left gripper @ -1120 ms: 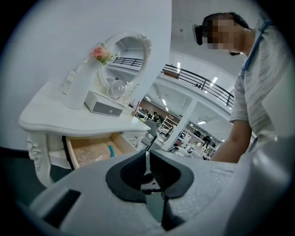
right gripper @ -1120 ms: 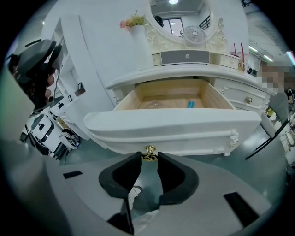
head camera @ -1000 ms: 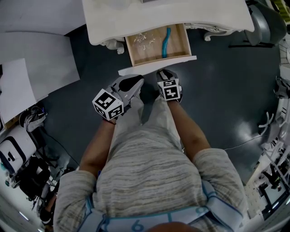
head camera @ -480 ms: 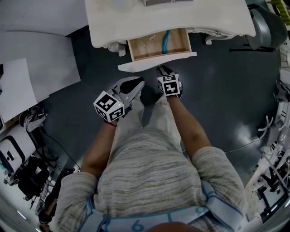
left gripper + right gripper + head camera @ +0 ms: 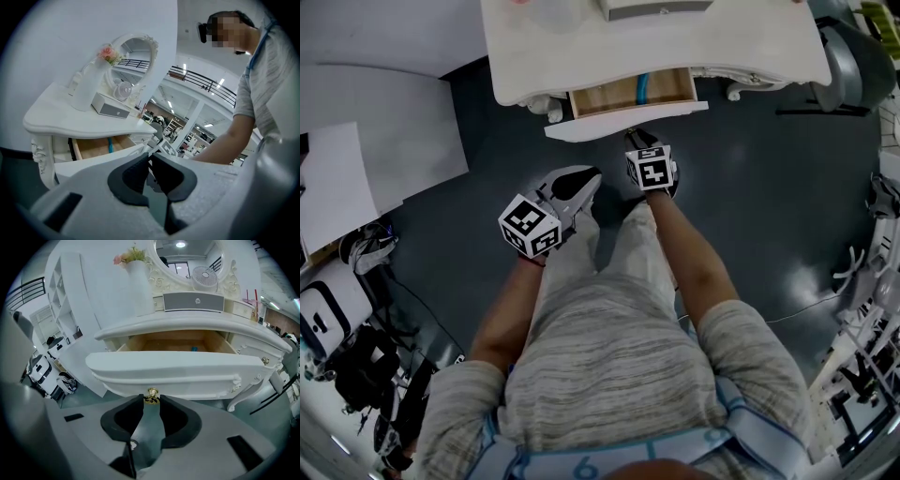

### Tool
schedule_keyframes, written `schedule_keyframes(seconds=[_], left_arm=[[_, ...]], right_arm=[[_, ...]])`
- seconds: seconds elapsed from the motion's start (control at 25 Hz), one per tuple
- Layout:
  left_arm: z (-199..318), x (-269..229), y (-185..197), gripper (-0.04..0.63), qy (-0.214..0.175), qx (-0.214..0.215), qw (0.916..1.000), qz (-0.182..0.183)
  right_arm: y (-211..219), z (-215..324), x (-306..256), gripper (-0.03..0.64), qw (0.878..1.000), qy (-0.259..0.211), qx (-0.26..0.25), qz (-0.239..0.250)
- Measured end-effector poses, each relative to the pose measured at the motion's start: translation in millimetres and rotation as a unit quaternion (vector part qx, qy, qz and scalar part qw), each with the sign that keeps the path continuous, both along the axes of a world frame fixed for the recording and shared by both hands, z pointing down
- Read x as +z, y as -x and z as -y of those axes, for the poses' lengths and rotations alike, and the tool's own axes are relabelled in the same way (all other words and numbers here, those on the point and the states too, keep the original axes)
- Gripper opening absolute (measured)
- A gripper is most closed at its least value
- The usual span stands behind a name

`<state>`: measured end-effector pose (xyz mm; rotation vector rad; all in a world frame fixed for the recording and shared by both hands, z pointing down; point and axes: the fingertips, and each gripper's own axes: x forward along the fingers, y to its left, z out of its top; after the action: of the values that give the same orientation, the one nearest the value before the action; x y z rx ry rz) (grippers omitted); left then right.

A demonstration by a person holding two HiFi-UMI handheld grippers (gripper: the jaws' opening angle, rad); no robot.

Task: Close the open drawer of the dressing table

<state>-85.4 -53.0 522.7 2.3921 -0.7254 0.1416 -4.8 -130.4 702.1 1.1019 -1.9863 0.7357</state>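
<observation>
1. The right claw (image 5: pixel 151 400) has its dark rubbery pads closed on the small gold knob (image 5: pixel 151 394) right at their tips. The pads hide the knob's lower part.
2. The left claw (image 5: pixel 150 155) has its jaws drawn together to a thin slit, with nothing in them. In the head view it (image 5: pixel 586 176) lies beside the right claw (image 5: pixel 635 138), apart from the furniture.
3. The drawer (image 5: pixel 178 366) is straight ahead of the right claw and stands partly out. The tabletop of the dressing table (image 5: pixel 187 326) covers most of its plain wooden inside. Only a sliver of a blue thing (image 5: pixel 194 348) shows within, too small to identify.
4. The only print in sight is the black-and-white square pattern on each claw's cube (image 5: pixel 651 172).
5. Beyond the drawer are a carved white mirror frame (image 5: pixel 161 280) cut off by the picture's edge, a round fan (image 5: pixel 205 276), a grey box (image 5: pixel 193 301) and a smooth white vase (image 5: pixel 138 287).
</observation>
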Motion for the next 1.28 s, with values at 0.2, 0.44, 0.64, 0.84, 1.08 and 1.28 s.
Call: schedule_keyframes(seconds=[0.2, 0.44, 0.64, 0.84, 1.08, 1.28], left_arm=[[4, 7, 2, 0.035, 0.003, -0.003, 1.0000, 0.006], [5, 10, 6, 0.035, 0.006, -0.008, 0.9999, 0.011], [2, 14, 9, 0.035, 0.011, -0.012, 0.9998, 0.013], [3, 18, 12, 0.035, 0.012, -0.013, 0.9998, 0.014], [2, 20, 19, 0.035, 0.014, -0.017, 0.9997, 0.015], [5, 21, 23, 0.035, 0.014, -0.021, 0.9996, 0.015]], right_arm=[[4, 16, 0, 0.091, 1.000, -0.005, -0.001, -0.005], [9, 34, -1, 0.091, 1.000, -0.011, 0.002, -0.008], [11, 51, -1, 0.091, 1.000, -0.015, -0.001, -0.012], [13, 67, 1, 0.091, 1.000, -0.020, 0.002, -0.015], [18, 79, 0, 0.091, 0.999, -0.029, 0.008, -0.013], [20, 90, 0, 0.091, 0.999, -0.034, 0.013, -0.010]])
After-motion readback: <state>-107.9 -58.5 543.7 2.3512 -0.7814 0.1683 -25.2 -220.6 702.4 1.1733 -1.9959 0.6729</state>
